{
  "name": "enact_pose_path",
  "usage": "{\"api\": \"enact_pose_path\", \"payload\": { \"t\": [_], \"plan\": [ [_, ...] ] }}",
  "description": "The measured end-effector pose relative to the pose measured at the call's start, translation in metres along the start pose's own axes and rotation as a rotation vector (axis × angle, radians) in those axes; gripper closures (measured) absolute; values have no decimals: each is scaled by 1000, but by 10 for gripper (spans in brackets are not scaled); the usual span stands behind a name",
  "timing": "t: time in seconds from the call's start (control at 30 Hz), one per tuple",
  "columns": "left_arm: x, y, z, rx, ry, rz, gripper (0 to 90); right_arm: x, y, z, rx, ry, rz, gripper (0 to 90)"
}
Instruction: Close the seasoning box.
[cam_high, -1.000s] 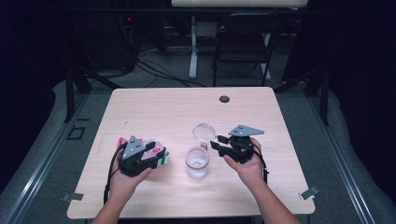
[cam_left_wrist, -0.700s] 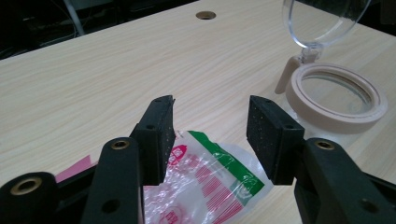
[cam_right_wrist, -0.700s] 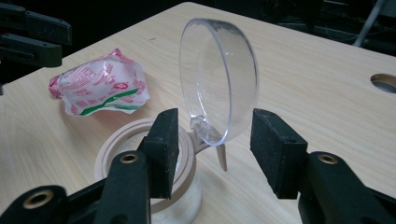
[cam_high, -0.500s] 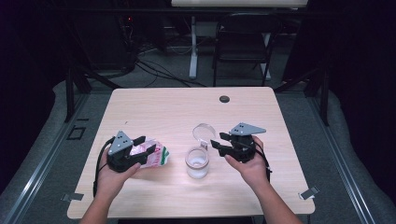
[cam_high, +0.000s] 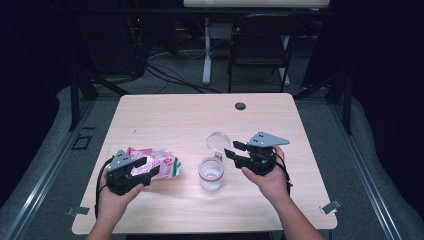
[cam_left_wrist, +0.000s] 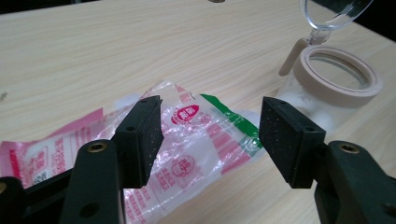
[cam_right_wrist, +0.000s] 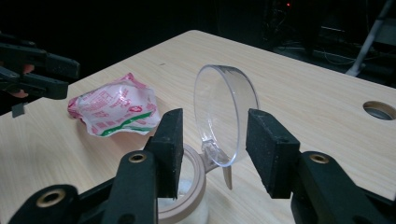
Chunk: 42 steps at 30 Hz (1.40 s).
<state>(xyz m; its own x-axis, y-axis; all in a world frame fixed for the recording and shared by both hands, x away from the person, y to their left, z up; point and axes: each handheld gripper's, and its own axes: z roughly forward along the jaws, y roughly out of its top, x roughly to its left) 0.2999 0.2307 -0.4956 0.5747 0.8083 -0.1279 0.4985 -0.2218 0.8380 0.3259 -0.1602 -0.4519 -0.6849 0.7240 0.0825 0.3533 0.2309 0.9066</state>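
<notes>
- Clear jar (cam_high: 211, 173) stands mid-table, hinged lid (cam_high: 218, 142) swung up, a little white stuff at its bottom.
- Crumpled pink-and-green plastic packet (cam_high: 156, 161) lies flat left of it.
- Left gripper (cam_high: 146, 167) over the packet: jaws just opening, wide, pads off it.
- Right gripper (cam_high: 230, 150) beside the lid: jaws just narrowing, holding nothing.

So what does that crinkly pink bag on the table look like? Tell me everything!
The bag is a crinkly see-through plastic packet printed in pink and white, with red round badges and a green stripe across one end. It looks crumpled and lies flat on the wooden table, left of the jar. The left gripper hangs over its near end with jaws apart, not pinching it.
</notes>
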Motion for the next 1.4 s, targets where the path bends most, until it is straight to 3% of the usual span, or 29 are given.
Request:
{"api": "enact_pose_path", "payload": {
  "t": [0.13,0.23,0.33,0.43,0.53,0.6,0.7,1.0,1.13,1.2,1.27,1.4],
  "plan": [
    [5,-8,0,3,8,-29,347,2,-1,4,33,23,-17,578],
    [8,-10,-3,-4,32,-26,314,4,-2,8,62,30,-33,569],
    [9,-11,-8,-28,36,1,293,7,-4,9,54,34,-53,538],
    [6,-12,-8,-26,47,67,243,8,-4,10,43,32,-69,499],
    [-6,-14,-4,5,90,206,235,8,-4,11,50,50,-62,480],
    [-13,-16,1,31,107,268,232,8,-5,12,51,67,-51,472],
    [-17,-19,10,73,120,293,232,6,-6,13,55,71,-44,470],
    [-22,-28,36,144,179,298,242,7,-7,14,41,68,-40,471],
    [-22,-32,45,183,205,355,256,7,-8,15,49,69,-41,471],
    [-23,-33,46,196,197,372,256,7,-8,16,50,68,-44,471],
    [-26,-34,45,179,185,393,256,6,-8,16,55,65,-45,473],
    [-29,-35,48,196,219,431,256,6,-8,15,56,64,-42,474]
  ]
}}
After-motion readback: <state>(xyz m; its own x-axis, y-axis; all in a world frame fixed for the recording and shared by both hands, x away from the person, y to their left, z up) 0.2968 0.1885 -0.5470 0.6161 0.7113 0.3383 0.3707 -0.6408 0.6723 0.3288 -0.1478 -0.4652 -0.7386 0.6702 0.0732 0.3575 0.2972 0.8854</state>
